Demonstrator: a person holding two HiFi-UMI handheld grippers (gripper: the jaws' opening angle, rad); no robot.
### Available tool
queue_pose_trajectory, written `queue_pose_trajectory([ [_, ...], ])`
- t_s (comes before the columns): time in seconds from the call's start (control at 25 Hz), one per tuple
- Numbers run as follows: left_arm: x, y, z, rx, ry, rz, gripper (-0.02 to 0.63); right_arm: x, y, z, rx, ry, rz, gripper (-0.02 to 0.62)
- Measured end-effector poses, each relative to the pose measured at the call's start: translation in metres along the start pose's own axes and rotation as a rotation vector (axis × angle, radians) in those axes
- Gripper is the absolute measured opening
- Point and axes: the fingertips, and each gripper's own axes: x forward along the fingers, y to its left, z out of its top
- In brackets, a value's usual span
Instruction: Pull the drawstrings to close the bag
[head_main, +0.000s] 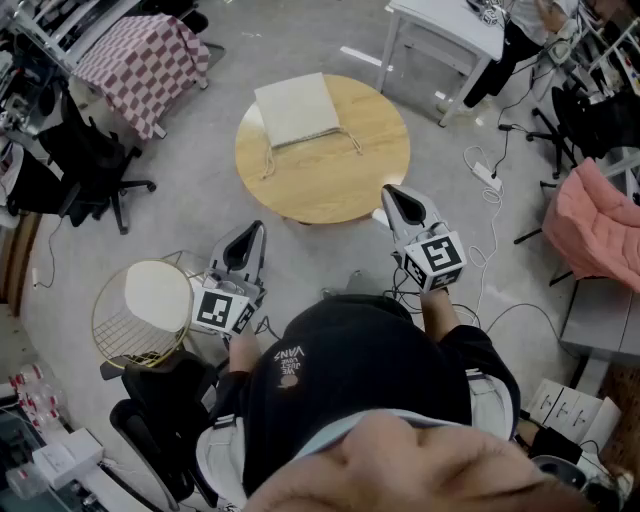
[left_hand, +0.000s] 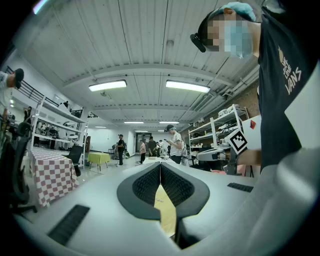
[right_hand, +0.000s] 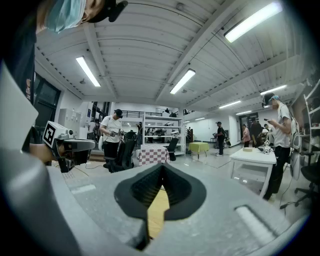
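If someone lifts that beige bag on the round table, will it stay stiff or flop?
Probably flops: the bag lies flat and thin, like soft cloth. It looks empty, so likely light. Tugging one of its cords alone might slide it across the smooth table.

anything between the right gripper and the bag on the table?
In the head view, only bare wood of the round table and the bag's own drawstring lie between the right gripper and the bag. Nothing else sits on that stretch.
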Motion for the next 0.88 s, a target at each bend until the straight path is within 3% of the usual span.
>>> queue_pose_trajectory([
  [0.48,0.001,0.000,-0.009,-0.020,0.017,-0.005,0.000,0.004,0.001,-0.003,0.017,-0.001,0.012,-0.003],
  [0.88,0.044,0.019,-0.020,-0.037,0.041,-0.009,0.000,0.042,-0.028,-0.006,0.044,-0.006,0.020,-0.002],
])
